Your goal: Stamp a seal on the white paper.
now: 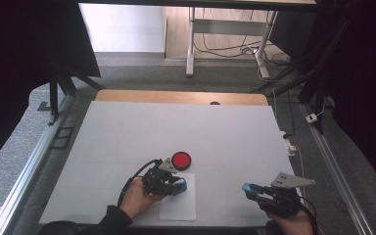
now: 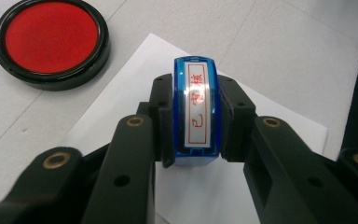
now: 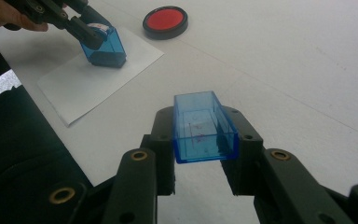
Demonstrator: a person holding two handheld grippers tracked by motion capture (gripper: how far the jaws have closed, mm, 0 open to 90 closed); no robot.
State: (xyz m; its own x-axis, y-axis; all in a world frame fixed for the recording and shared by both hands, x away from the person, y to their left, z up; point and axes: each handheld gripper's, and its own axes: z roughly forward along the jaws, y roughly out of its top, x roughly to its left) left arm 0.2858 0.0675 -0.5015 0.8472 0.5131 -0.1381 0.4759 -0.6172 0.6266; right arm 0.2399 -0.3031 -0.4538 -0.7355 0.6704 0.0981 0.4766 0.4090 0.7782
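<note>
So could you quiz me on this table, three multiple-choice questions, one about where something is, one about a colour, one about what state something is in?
1. Where does the blue stamp in the left gripper rest?
A. on the sheet of white paper
B. on the red ink pad
C. on the bare table

2. What colour is the ink pad's surface?
A. blue
B. red
C. green

3. What is the right gripper doing?
A. standing open with nothing in it
B. pressing on the ink pad
C. holding the clear blue stamp cap

Answers: 1 A, the right gripper view shows the stamp's base down on the paper. 2 B, a red disc in a black rim. 3 C, its jaws are shut on the cap's two sides, open end up.
</note>
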